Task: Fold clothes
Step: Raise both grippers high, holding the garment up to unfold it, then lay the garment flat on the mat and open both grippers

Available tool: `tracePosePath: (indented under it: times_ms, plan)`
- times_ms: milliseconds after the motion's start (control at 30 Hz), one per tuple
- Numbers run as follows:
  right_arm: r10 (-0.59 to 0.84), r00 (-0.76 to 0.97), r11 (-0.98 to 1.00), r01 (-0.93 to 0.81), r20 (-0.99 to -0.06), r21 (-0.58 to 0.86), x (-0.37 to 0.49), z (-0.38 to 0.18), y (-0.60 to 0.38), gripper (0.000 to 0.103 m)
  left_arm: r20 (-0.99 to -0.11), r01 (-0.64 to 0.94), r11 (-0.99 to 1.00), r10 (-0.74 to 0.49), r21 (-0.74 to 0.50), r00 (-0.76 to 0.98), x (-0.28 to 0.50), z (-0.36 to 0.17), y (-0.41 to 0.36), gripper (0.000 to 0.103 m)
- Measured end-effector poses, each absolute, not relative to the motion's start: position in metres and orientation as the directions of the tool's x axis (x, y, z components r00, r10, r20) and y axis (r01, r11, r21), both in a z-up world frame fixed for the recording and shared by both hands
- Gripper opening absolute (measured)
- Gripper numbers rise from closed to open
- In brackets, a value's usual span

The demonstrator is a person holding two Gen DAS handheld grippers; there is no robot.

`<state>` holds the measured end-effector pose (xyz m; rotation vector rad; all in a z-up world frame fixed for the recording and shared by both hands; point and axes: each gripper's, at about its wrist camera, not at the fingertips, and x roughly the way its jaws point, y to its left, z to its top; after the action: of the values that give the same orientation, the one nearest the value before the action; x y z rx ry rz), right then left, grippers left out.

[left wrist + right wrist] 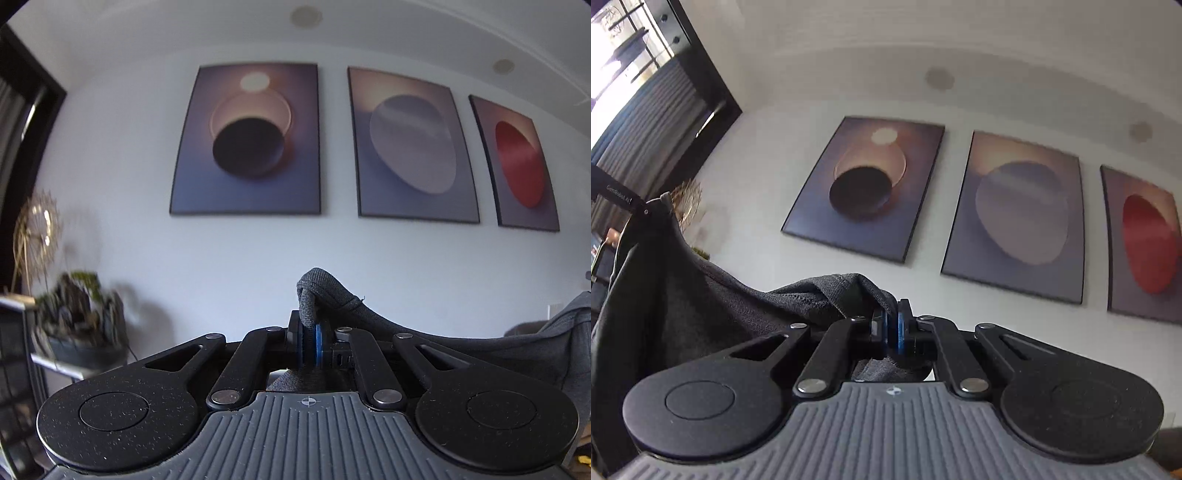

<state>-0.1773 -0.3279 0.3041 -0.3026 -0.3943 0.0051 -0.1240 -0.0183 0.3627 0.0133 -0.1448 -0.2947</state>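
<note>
While raised before three framed wall prints (415, 146), left gripper (309, 341) and right gripper (890, 330) each clamp tight on dark grey knit garment (461, 343).

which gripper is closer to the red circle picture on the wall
Probably right, though it's close. From the right gripper the red picture looms larger at frame edge; from the left gripper it looks smaller.

Dark grey knit garment (424, 332) held aloft, stretched between both tongs (hemmed edge bunched at each pinch).

garment (424, 332) between left and right grippers, three pictures (413, 144) behind
</note>
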Motion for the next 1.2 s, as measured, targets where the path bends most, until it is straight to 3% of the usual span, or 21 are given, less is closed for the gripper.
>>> tracePosePath:
  times_ms: [200,433,633,800,933,1067,1167,1200]
  plan:
    - [0.072,0.898,0.96,0.056,0.434,-0.275,-0.19,0.321,-0.331,0.005,0.185,0.26,0.961,-0.274,0.098,0.944,-0.15,0.376,-0.025,0.002]
    - [0.109,0.907,0.956,0.017,0.407,-0.293,-0.202,0.305,-0.334,0.005,0.164,0.301,0.95,-0.311,0.081,0.936,-0.153,0.346,-0.013,0.002]
    - [0.102,0.93,0.947,0.019,0.354,-0.322,-0.183,0.289,-0.334,0.006,0.114,0.319,0.946,-0.324,0.057,0.939,-0.117,0.324,-0.015,0.002]
    - [0.054,0.955,0.951,0.039,0.29,-0.305,-0.12,0.273,-0.345,0.006,0.05,0.295,0.954,-0.298,0.06,0.953,-0.037,0.303,-0.041,0.003]
    - [-0.009,0.982,0.956,0.065,0.191,-0.287,-0.023,0.234,-0.361,0.006,-0.046,0.249,0.967,-0.247,0.052,0.968,0.076,0.261,-0.073,0.003]
    - [-0.079,0.996,0.964,0.086,0.035,-0.252,0.103,0.157,-0.384,0.006,-0.154,0.151,0.982,-0.133,0.112,0.979,0.21,0.174,-0.122,0.003]
    - [-0.121,0.971,0.983,0.089,-0.206,-0.158,0.187,0.062,-0.405,0.006,-0.289,0.115,0.975,-0.055,0.192,0.956,0.305,0.073,-0.154,0.005]
    - [-0.128,0.948,0.988,0.096,-0.29,-0.124,0.215,0.028,-0.412,0.007,-0.353,0.109,0.97,-0.025,0.219,0.935,0.332,0.033,-0.162,0.011]
